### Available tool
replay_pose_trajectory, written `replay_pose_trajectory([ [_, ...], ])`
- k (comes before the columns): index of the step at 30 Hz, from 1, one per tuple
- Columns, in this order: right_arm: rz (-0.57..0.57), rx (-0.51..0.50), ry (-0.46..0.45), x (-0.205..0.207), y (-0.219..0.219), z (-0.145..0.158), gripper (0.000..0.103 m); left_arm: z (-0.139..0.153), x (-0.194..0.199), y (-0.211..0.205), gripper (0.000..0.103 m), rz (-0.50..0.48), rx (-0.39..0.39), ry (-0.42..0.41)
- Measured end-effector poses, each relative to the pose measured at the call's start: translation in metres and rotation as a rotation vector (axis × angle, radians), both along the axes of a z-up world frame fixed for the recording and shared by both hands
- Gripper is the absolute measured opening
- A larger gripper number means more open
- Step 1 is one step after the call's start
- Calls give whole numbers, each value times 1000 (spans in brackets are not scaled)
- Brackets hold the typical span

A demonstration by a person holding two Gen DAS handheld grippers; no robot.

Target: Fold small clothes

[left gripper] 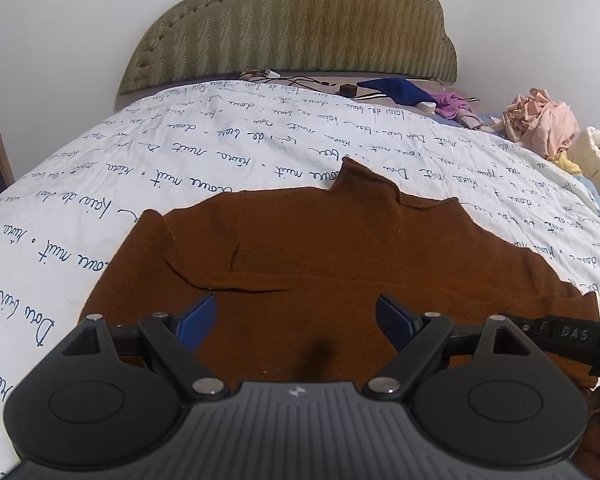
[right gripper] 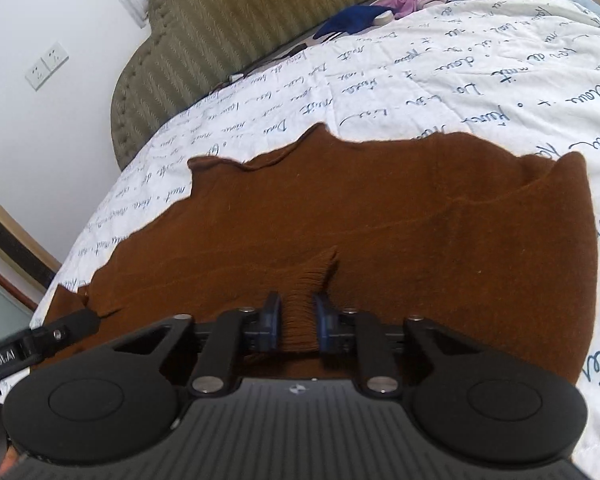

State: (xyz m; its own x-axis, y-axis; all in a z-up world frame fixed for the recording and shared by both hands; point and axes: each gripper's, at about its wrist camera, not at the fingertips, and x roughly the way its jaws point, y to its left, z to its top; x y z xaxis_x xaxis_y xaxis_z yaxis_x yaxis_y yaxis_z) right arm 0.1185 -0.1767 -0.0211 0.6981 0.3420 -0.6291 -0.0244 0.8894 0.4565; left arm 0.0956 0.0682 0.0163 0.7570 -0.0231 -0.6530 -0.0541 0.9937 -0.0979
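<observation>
Right tool (right gripper: 296, 326): pads closed in tight on a bunch of ribbed knit, and by the ribbing I'd call it the hem or a cuff of the brown sweater (right gripper: 380, 220). The grip looks firm, cloth gathered up between the blue pads.

Left tool (left gripper: 296, 320): jaws spread wide, nothing between them, poised just above the near part of the sweater. Its arm also pokes into the right view at the lower left, near the sweater's corner.

Brown sweater: spread out across the bed (left gripper: 80, 184), near edge right under both tools, turtleneck collar (left gripper: 360, 180) pointing away toward the headboard. It lies mostly flat, and one sleeve (left gripper: 204, 256) seems laid in over the body on the left side, with a crease line running across. Whether that counts as a finished fold I can't say for sure; the fisheye bends everything here.

Progress: early to middle, I'd judge. The garment is laid out and one edge is in hand, but the body is not yet doubled over. What's left looks like the main fold, hem up toward the collar, and tidying the other side.

Bedcover: white, blue handwriting print, carrying the sweater.

Further back: a loose pile of clothes (left gripper: 540, 124) at the far right edge, a blue garment (left gripper: 396, 90) and some cables near the padded headboard (left gripper: 300, 28). More small clothes could be waiting there.
</observation>
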Motion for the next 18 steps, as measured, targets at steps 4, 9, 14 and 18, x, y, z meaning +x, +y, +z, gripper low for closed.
replay_pose_trajectory([
  [4,-5,-18,-36,-2,-5,5,10,-2,3,1,87,1,-7,20],
  [9,2,-38,-76,-5,-7,15,8,-2,3,-1,87,8,4,21],
  [14,-5,-27,-100,-8,-11,22,8,-2,4,2,87,22,2,26],
  [18,-27,-60,-130,-10,-13,28,8,-3,4,2,87,24,7,32],
])
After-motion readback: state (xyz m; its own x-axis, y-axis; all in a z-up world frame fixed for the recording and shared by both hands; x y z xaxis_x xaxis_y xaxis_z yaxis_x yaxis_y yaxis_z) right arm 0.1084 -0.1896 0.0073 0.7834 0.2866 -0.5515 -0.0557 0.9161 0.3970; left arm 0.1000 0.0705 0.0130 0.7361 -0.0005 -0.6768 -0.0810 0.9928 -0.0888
